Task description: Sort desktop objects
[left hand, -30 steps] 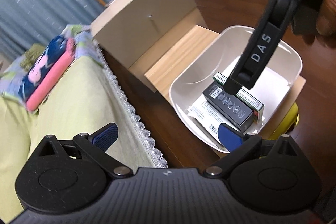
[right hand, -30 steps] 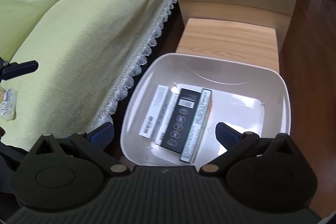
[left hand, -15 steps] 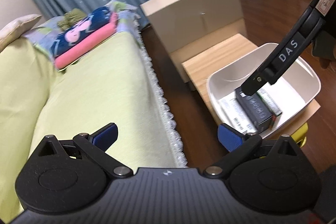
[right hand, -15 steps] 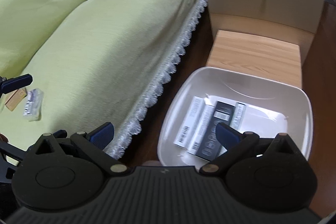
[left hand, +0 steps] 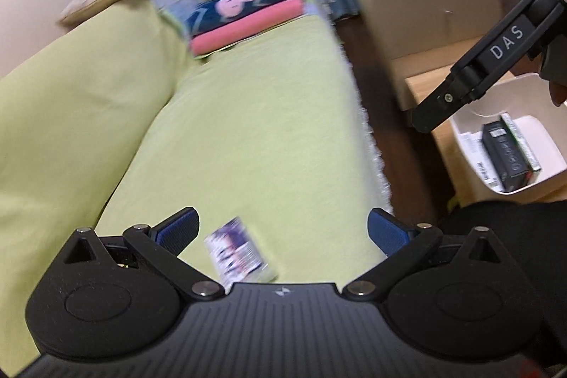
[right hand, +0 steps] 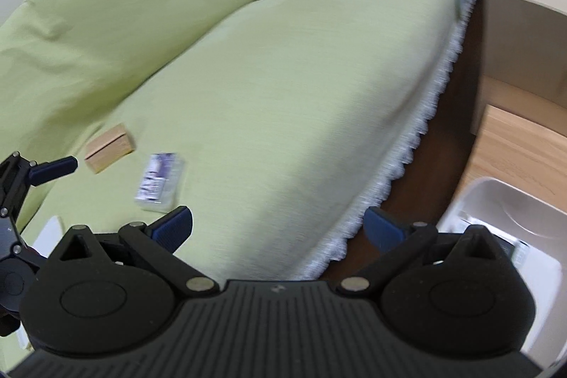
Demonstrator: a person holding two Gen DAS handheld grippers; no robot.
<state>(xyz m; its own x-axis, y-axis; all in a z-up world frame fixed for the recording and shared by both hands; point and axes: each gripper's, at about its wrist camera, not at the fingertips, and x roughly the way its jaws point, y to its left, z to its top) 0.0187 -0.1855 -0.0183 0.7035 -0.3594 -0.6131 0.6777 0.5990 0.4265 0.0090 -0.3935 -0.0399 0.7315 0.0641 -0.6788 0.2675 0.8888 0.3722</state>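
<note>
both grippers empty w/ jaws wide, prob because the next pickup isn't reached yet. left gripper (left hand: 283,229) hovers over the green sofa cover (left hand: 248,116); a small clear printed packet (left hand: 239,252) lies just below/between its fingertips, nearer the left finger. right gripper (right hand: 278,224) sits further off, packet ahead-left of it, wooden block (right hand: 110,147) beyond. white bin (left hand: 514,144) w/ boxes far right of the left gripper

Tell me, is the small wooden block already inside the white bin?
No, the wooden block lies on the green cover, far from the white bin.
</note>
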